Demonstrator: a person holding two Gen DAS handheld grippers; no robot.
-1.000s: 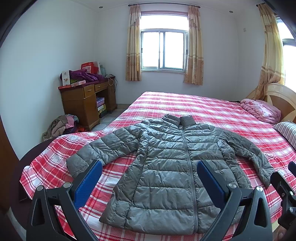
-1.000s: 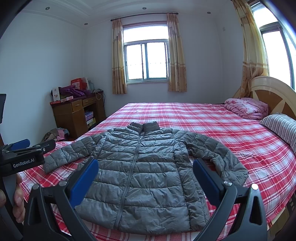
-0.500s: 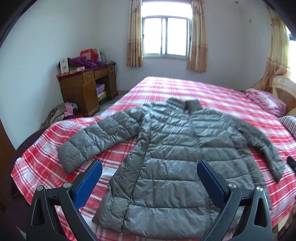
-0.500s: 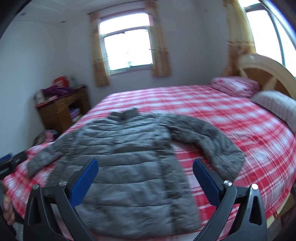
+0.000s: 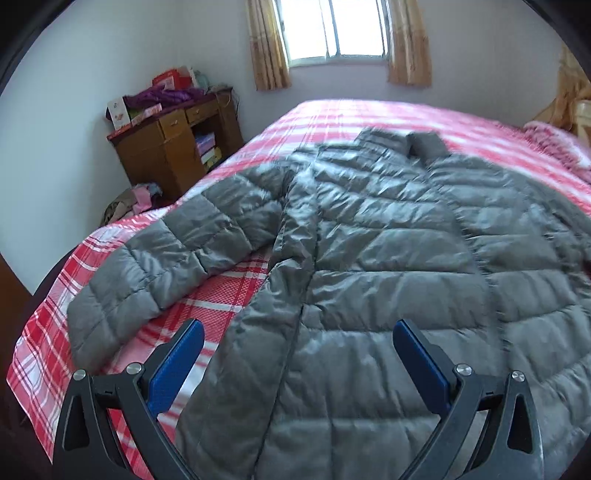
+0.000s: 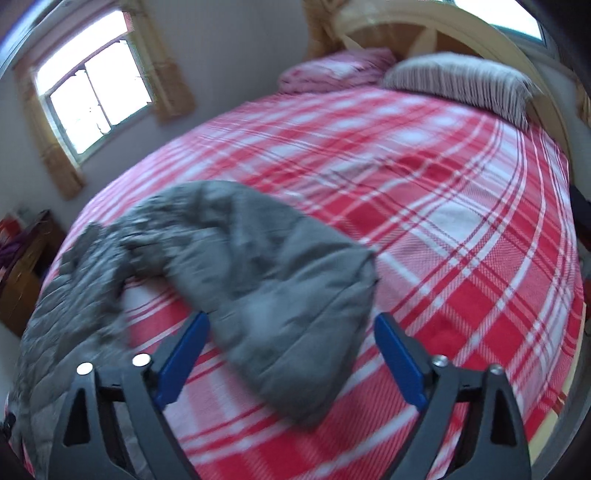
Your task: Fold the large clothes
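A grey quilted puffer jacket [image 5: 376,251] lies spread flat, front up, on a bed with a red and white plaid sheet [image 5: 236,291]. My left gripper [image 5: 297,350] hovers open over the jacket's lower left side edge, nothing between its blue pads. In the right wrist view the jacket's right sleeve [image 6: 273,273] lies across the sheet [image 6: 461,229], its cuff end between the fingers of my right gripper [image 6: 291,347]. The right jaws are closing but stand wide, and the pads are clear of the sleeve. The picture is blurred.
A wooden desk [image 5: 173,147] piled with boxes and purple cloth stands by the wall left of the bed, clothes heaped on the floor beside it. A striped pillow [image 6: 458,81] and a folded pink quilt [image 6: 332,70] lie at the wooden headboard. A curtained window [image 5: 336,29] is behind.
Both grippers have dropped closer to the bed. The left one came in over the jacket's left side; the right one swung right and rolled, coming over the right sleeve's cuff.
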